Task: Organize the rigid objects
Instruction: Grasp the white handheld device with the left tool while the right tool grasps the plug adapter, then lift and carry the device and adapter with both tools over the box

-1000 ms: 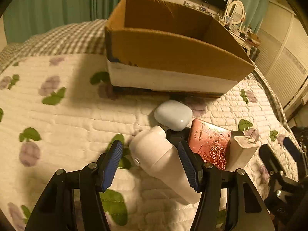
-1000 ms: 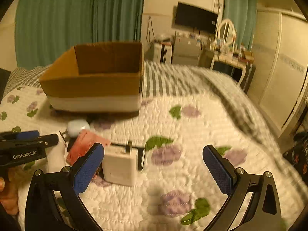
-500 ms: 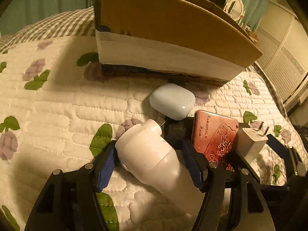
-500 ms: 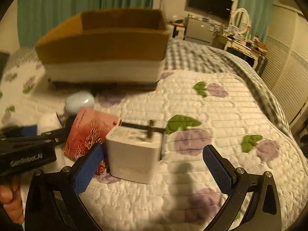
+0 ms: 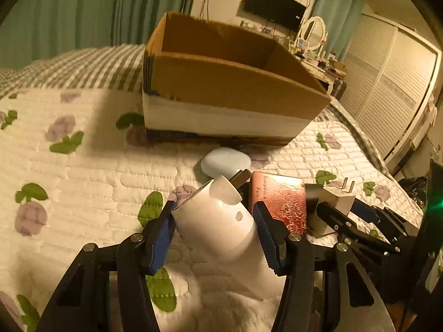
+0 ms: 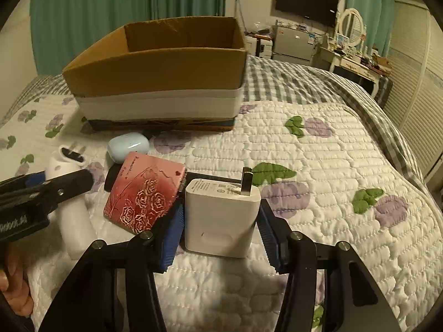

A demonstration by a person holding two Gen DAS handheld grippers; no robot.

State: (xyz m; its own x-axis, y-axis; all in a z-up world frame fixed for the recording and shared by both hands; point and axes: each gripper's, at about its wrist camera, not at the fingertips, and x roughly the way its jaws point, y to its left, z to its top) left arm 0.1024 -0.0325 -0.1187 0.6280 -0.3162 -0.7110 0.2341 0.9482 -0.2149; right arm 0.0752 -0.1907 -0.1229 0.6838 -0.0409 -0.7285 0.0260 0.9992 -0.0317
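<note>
Since the earlier frame, we have brought both grippers down around their objects. Our left gripper [image 5: 213, 228] is closing and its blue pads now press both sides of the white cylindrical device [image 5: 218, 221], tilted on the bed quilt [image 5: 83, 182]. Our right gripper [image 6: 220, 222] is closing around the white charger [image 6: 221, 215]; the left pad touches it, the right pad is just beside. The pink case [image 6: 144, 193], the blue earbud case [image 6: 128, 146] and the cardboard box [image 6: 155, 74] lie behind.
</note>
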